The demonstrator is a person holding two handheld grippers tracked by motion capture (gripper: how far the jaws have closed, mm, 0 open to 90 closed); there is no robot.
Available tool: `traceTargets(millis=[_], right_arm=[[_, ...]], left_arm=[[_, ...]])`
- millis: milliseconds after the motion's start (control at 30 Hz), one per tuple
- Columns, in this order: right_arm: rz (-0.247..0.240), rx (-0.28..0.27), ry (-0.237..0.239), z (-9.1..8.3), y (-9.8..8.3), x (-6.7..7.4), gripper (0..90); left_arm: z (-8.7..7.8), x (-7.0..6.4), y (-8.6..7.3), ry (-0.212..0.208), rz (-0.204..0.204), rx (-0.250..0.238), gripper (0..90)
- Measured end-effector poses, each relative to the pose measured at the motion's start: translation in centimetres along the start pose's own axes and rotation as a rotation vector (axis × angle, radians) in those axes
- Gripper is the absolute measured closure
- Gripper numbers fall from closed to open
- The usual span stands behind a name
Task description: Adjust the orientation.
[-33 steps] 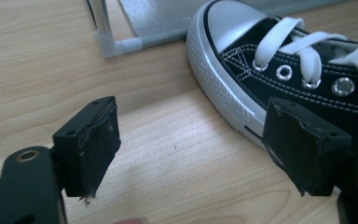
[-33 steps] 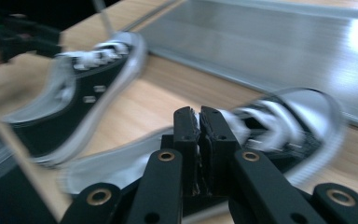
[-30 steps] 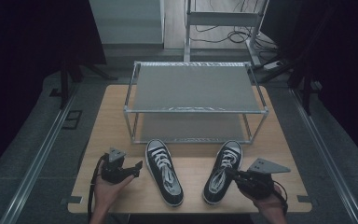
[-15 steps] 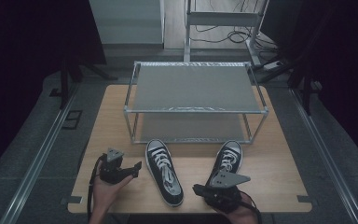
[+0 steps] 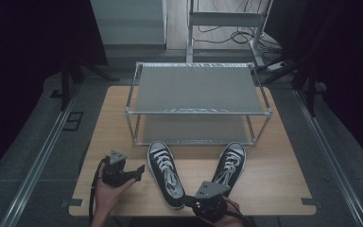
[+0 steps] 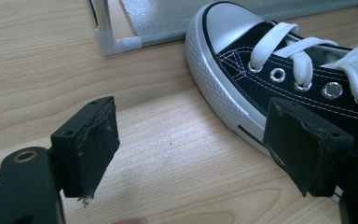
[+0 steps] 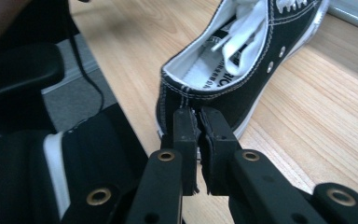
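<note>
The right tool [image 7: 197, 122] pinches the right shoe [image 7: 242, 60] by its heel rim; that thin grip could slip. The left tool [image 6: 191, 149] gapes wide beside the left shoe [image 6: 279, 74].

I see two black canvas sneakers with white laces and toe caps: the left sneaker [image 5: 166, 173] and right sneaker [image 5: 228, 166] lie upright on the counter [image 5: 274, 175], toes toward the rack [image 5: 198, 104].

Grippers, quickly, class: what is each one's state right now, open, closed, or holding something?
Left gripper: open, holding nothing, beside the left shoe.
Right gripper: closed at the right shoe's heel; grip cannot be told.
</note>
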State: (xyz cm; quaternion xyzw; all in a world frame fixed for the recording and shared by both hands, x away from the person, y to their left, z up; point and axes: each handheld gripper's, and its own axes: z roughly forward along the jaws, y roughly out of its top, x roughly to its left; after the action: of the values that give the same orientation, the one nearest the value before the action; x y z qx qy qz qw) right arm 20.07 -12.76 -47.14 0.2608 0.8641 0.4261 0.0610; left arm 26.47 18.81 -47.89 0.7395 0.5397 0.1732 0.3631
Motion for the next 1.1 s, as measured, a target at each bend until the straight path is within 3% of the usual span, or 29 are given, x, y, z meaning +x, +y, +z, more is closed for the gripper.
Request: traceTargets(millis=[167,333,433,533,767,933,1100], right_arm=[[0.008,-0.002,-0.022,-0.1,0.0,0.2,85.0],[0.028,-0.003,-0.015,-0.1,-0.1,0.1,85.2],[0.025,0.001,-0.048,-0.3,-0.1,0.0,86.6],[0.047,0.017,-0.049,0.0,-0.4,-0.3,87.4],[0.036,0.022,-0.057,0.8,-0.7,0.6,90.0],[0.042,0.008,-0.046,1.1,-0.7,1.1,90.0],[0.049,-0.001,0.027,2.4,-0.5,2.3,90.0]], left_arm=[[0.0,-0.1,0.0,-0.008,0.007,0.005,18.2],[-0.1,-0.1,0.0,-0.009,0.009,0.007,18.2],[-0.2,-0.1,0.0,-0.015,0.009,0.004,18.2],[-0.2,-0.1,0.0,-0.014,0.008,0.004,18.2],[-0.3,-0.1,0.0,-0.014,0.007,0.005,18.2],[-0.4,-0.1,0.0,-0.014,0.006,0.005,18.2],[-0.6,0.0,0.0,-0.017,0.000,0.002,18.2]])
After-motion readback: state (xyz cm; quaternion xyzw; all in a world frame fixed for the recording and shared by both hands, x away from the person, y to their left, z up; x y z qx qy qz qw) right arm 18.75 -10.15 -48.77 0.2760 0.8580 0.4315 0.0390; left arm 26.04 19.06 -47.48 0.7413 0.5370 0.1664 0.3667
